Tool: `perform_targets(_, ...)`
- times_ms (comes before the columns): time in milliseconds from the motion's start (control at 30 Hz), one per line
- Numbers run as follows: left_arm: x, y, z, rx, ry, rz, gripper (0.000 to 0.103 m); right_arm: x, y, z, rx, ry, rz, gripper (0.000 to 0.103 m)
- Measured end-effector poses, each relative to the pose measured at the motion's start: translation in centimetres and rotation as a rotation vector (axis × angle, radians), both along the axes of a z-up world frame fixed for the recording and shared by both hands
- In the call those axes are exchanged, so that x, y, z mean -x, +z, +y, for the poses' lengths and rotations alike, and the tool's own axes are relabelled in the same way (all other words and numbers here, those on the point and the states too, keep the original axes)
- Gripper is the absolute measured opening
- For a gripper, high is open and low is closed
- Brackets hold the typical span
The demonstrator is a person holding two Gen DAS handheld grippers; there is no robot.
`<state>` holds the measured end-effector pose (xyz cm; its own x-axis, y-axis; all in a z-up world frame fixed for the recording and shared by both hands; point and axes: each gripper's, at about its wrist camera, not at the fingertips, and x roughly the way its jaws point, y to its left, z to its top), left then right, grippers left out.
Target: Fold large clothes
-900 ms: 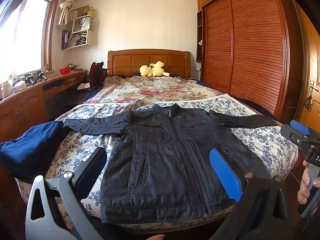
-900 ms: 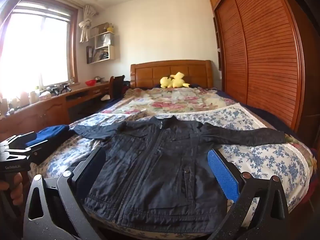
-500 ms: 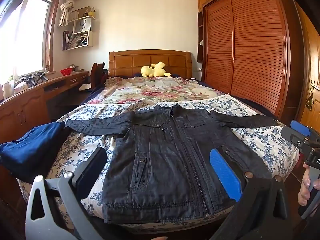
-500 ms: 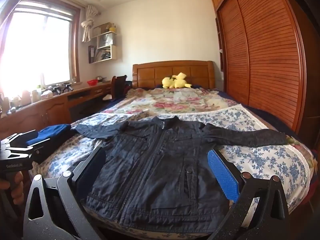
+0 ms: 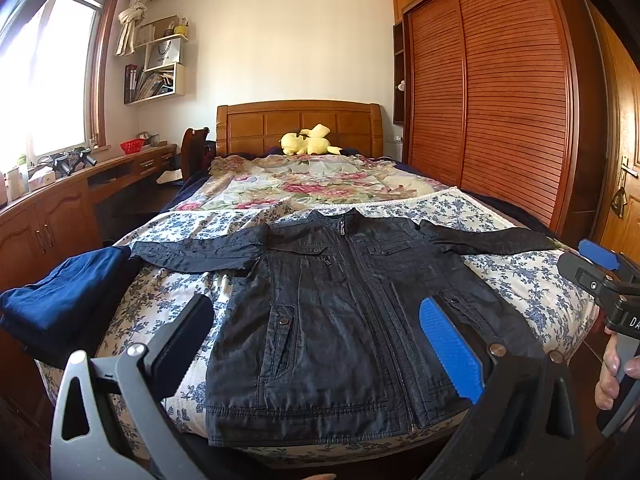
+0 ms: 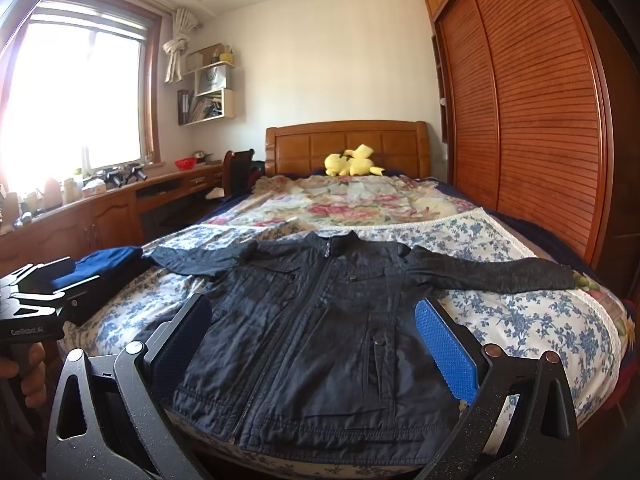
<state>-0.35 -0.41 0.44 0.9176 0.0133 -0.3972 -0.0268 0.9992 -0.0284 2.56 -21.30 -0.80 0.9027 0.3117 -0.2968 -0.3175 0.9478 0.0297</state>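
Left wrist view: your left gripper (image 5: 316, 344) hangs w/ jaws spread wide, nothing between them, above the near hem of the jacket (image 5: 340, 320). The jacket lies flat, zipped, front up on the bed (image 5: 520, 276), collar toward the headboard, both sleeves stretched out to the sides. No fold made yet, by the look of it: the whole job is still ahead. A folded blue garment (image 5: 60, 300) sits at the bed's left edge, just beside the left cuff; possibly one already finished, can't tell. Your right gripper (image 5: 600, 272) shows at the frame's right edge, held in a hand (image 5: 612, 376).

Right wrist view: right gripper (image 6: 312, 344) likewise gapes, empty, over the hem from the right-hand side. Jacket (image 6: 320, 320) unfolded, right sleeve (image 6: 492, 272) reaching nearly to the bed edge. Left gripper (image 6: 36, 300) sits at far left, clear of the cloth. Left to do, probably: sleeves in, then body folded over.
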Motion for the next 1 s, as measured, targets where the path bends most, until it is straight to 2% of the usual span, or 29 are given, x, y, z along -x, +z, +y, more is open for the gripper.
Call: perform_targets(1000,0.61,0.64,-0.16,-0.006,-0.010,-0.014,0.103,0.19,0.04,-0.05,-0.005,0.002,0.003,0.103)
